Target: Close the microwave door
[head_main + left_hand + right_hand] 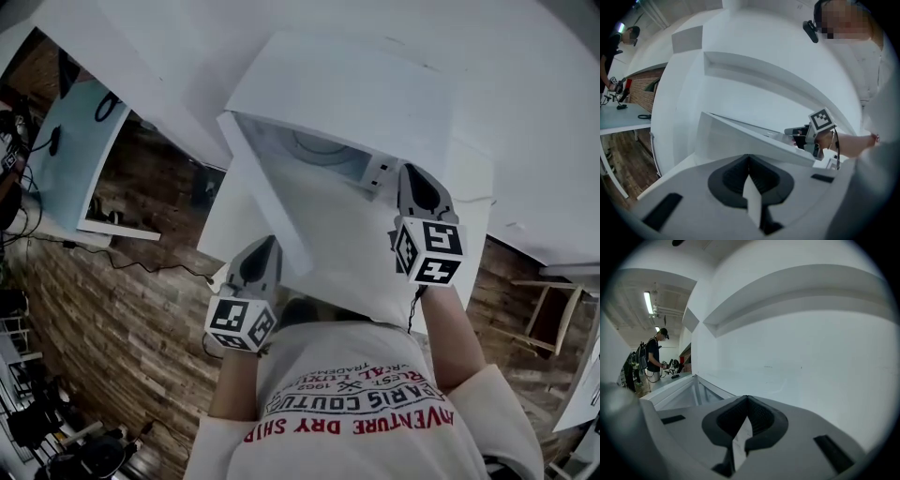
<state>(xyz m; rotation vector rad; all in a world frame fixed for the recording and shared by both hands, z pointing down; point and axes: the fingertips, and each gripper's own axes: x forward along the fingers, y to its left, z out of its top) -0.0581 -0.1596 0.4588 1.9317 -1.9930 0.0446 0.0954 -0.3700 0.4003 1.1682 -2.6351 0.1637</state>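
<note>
The microwave [347, 89] stands open, its door [270, 199] swung out toward the person, between the two grippers. The left gripper [262, 251] sits on the door's outer side, fingers pressed together with nothing in them. The right gripper [414, 183], fingers likewise together and empty, is near the cavity's right front. Closing should go best as a steady push from the left gripper near the door's free edge (away from the hinge). The right gripper should be drawn clear first, so the door cannot pinch it.

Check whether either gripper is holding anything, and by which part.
Nothing is held: the left gripper and the right gripper both show jaws together with nothing between them.
</note>
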